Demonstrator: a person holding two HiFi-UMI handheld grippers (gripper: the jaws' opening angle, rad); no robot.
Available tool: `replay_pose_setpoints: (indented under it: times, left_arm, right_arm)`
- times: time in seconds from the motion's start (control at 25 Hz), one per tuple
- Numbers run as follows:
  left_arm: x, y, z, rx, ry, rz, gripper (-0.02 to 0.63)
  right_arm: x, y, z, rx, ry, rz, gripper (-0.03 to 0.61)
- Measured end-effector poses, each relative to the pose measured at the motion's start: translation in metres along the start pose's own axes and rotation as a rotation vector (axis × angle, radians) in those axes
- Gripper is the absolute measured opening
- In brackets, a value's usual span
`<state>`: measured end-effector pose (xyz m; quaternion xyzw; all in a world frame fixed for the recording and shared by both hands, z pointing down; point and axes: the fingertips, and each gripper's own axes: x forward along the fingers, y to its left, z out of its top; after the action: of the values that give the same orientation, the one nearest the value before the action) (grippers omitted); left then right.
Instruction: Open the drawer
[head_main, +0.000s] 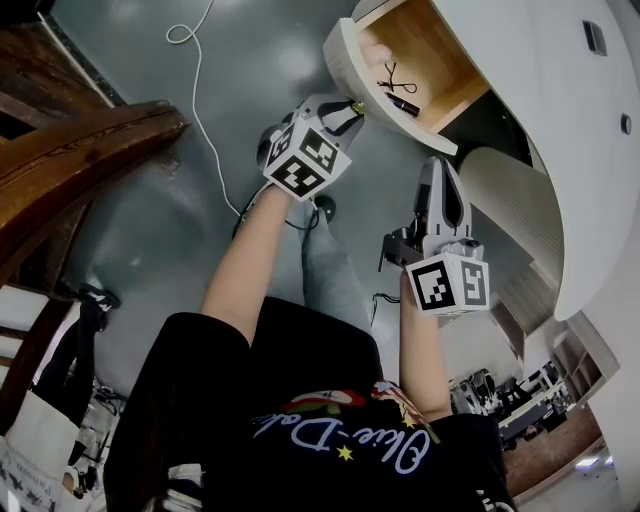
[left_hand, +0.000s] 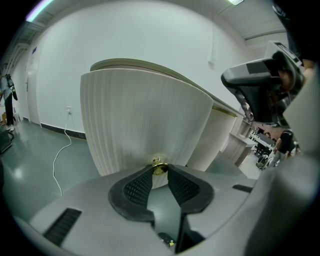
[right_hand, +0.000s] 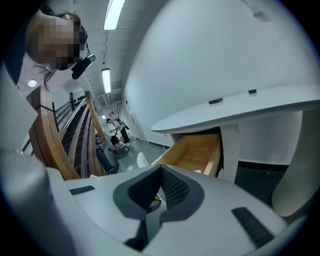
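While your left gripper (left_hand: 160, 169) pinches the brass knob (left_hand: 159, 164), the drawer (head_main: 343, 58) — upper right in the head view — stands well out; the pull looks nearly done. Next, release cleanly. Your right gripper (right_hand: 161, 172) has its jaws pressed together, empty.

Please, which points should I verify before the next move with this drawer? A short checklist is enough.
1. Left gripper closed on the brass knob: ok.
2. Drawer pulled out, wooden inside visible: ok.
3. Right gripper empty, jaws together, apart from the drawer: ok.
4. Pen lies flat inside the drawer: ok.
5. Drawer has reached its end stop: cannot tell.
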<state>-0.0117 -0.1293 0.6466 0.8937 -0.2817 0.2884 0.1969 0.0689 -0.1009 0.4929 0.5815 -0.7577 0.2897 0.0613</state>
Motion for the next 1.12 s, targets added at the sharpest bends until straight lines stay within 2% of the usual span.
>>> replay_pose_setpoints:
  times: [1.12]
  left_arm:
    - [-0.025,-0.009,-0.025,0.001,0.009,0.009,0.097]
  right_arm:
    - [-0.014,0.022,-0.012,-0.009,0.002,0.021,-0.002]
